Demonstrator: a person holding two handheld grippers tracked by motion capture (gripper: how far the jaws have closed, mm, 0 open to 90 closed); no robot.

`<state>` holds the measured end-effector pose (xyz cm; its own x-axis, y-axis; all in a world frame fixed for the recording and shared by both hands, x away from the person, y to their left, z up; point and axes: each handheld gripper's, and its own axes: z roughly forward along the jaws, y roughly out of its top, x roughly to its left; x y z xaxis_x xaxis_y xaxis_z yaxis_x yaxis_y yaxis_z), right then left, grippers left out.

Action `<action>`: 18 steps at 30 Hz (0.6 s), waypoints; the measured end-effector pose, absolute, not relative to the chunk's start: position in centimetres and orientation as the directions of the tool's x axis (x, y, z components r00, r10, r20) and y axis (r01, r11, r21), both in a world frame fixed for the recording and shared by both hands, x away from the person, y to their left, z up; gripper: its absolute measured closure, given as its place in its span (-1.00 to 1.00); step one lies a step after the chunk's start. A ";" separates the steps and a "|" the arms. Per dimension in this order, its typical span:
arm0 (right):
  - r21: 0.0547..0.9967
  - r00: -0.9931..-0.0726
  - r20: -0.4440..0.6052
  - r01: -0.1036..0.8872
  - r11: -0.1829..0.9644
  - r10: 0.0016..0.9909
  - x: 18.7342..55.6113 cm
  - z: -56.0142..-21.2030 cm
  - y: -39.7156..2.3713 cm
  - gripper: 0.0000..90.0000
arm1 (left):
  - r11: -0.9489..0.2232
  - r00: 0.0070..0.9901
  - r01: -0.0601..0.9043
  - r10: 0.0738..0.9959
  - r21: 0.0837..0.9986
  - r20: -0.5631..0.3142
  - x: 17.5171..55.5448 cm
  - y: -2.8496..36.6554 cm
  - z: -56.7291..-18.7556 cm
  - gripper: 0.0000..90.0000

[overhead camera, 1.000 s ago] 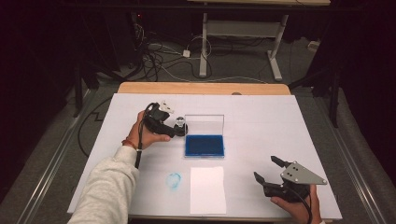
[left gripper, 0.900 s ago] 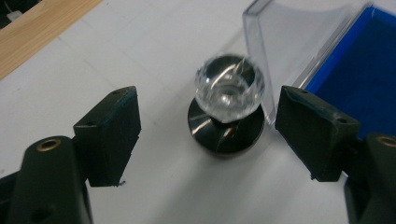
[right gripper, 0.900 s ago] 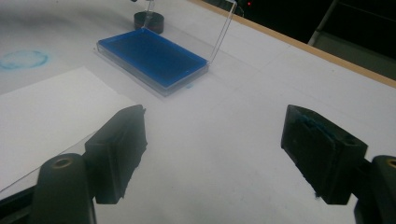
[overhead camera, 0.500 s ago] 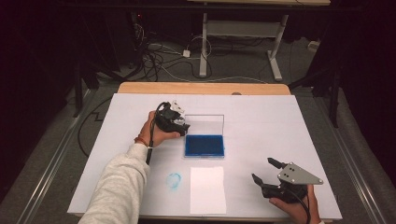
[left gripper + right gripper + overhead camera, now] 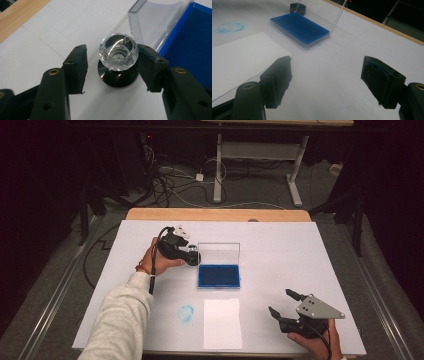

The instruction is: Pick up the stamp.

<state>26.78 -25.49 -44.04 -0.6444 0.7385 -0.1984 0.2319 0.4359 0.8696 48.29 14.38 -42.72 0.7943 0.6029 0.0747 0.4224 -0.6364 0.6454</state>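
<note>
Surface: white-covered table [image 5: 280, 245], dark room with cables behind.
Stamp: crystal-topped stamp [image 5: 118, 52] stands on its black base, just left of the blue ink pad [image 5: 219, 276] with its clear lid up.
Left gripper [image 5: 112, 67]: jaws have just been closing around the stamp's knob; one pad touches, the other's still apart.
Right gripper [image 5: 281, 302]: spread wide, nothing in it, hovering near the white paper [image 5: 222, 322].
Extra: blue smudge [image 5: 186, 314] beside the paper.
</note>
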 end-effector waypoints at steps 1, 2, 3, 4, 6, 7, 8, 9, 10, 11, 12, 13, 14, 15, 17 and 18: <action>0.870 -0.645 -0.198 0.232 0.436 0.739 26.8 -44.0 -25.5 -0.45 | -0.641 0.793 0.420 0.603 0.643 0.084 48.3 14.2 -42.8 -0.07; 0.868 -0.645 -0.199 0.233 0.438 0.738 26.7 -44.0 -25.5 -0.45 | -0.651 0.792 0.413 0.602 0.636 0.102 48.3 14.0 -42.8 -0.07; 0.868 -0.645 -0.199 0.233 0.438 0.738 26.7 -44.0 -25.5 -0.45 | -0.655 0.791 0.409 0.602 0.636 0.111 48.3 13.9 -42.8 -0.07; 0.869 -0.647 -0.198 0.232 0.438 0.737 26.8 -44.1 -25.5 -0.45 | -0.650 0.783 0.409 0.610 0.641 0.119 48.4 13.8 -42.8 -0.06; 0.869 -0.647 -0.194 0.236 0.435 0.738 26.8 -44.1 -25.5 -0.45 | -0.649 0.784 0.408 0.610 0.642 0.118 48.4 13.8 -42.9 -0.02; 0.865 -0.648 -0.197 0.238 0.442 0.735 26.8 -44.2 -25.4 -0.45 | -0.651 0.782 0.406 0.610 0.642 0.124 48.4 13.8 -42.9 -0.02; 0.864 -0.648 -0.200 0.238 0.445 0.735 26.8 -44.2 -25.4 -0.44 | -0.647 0.783 0.406 0.610 0.646 0.119 48.5 13.8 -42.9 0.00; 0.864 -0.648 -0.198 0.239 0.443 0.735 26.8 -44.2 -25.4 -0.44 | -0.647 0.783 0.406 0.610 0.646 0.119 48.5 13.8 -42.9 0.03; 0.863 -0.650 -0.203 0.235 0.448 0.732 26.8 -44.2 -25.4 -0.44 | -0.649 0.782 0.402 0.610 0.646 0.126 48.5 13.8 -43.0 0.03; 0.863 -0.652 -0.201 0.235 0.447 0.731 26.8 -44.2 -25.4 -0.44 | -0.646 0.781 0.403 0.612 0.649 0.124 48.5 13.7 -43.0 0.06; 0.863 -0.652 -0.198 0.238 0.446 0.732 26.8 -44.3 -25.3 -0.44 | -0.642 0.783 0.404 0.611 0.652 0.117 48.5 13.7 -43.0 0.14; 0.861 -0.654 -0.201 0.237 0.449 0.730 26.8 -44.3 -25.3 -0.44 | -0.642 0.786 0.402 0.607 0.654 0.113 48.5 13.7 -43.1 0.15; 0.861 -0.655 -0.201 0.237 0.450 0.729 26.8 -44.3 -25.3 -0.44 | -0.640 0.783 0.401 0.611 0.656 0.117 48.5 13.7 -43.1 0.16; 0.861 -0.655 -0.200 0.238 0.450 0.728 26.8 -44.3 -25.3 -0.44 | -0.636 0.784 0.403 0.611 0.659 0.110 48.5 13.7 -43.1 0.20; 0.858 -0.659 -0.200 0.239 0.454 0.725 26.8 -44.3 -25.2 -0.43 | -0.632 0.785 0.406 0.611 0.660 0.102 48.5 13.7 -43.2 0.21; 0.858 -0.659 -0.200 0.239 0.454 0.725 26.8 -44.3 -25.2 -0.43 | -0.631 0.787 0.408 0.610 0.661 0.096 48.5 13.8 -43.2 0.21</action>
<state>26.83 -25.23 -44.34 -0.6586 0.7254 -0.2003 0.2392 0.4541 0.8582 48.54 13.80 -43.16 0.7868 0.6096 0.0965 0.4076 -0.6305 0.6606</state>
